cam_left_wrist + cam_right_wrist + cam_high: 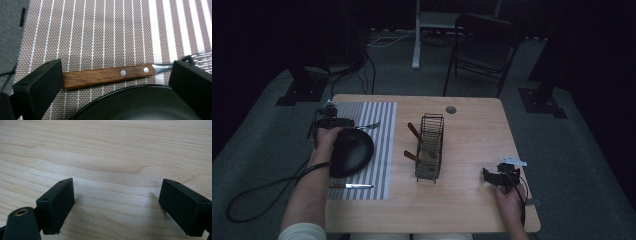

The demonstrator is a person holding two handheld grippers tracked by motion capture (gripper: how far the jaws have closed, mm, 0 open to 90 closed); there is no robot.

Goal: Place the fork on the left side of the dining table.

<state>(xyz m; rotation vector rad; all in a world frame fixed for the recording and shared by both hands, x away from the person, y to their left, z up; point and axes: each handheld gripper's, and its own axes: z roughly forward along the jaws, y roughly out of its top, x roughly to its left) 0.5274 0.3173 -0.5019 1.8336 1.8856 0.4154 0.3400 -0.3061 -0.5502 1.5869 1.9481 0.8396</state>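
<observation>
Table (462, 200) has a striped mat (379, 145), black plate (354, 150), wire rack (430, 147); fork (107, 76) lies on the mat just beside the plate; left hand-held gripper (115, 82) gapes wide around its wooden handle, holding nothing; right hand-held gripper (120, 205) open over bare wood; fork's probably light and stiff, so grab mid-handle.

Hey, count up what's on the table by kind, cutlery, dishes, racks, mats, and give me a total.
Forks: 1, the fork
Knives: 1, the knife
Plates: 1, the black plate
Wire racks: 1, the wire rack
Placemats: 1, the striped placemat
Total: 5
</observation>
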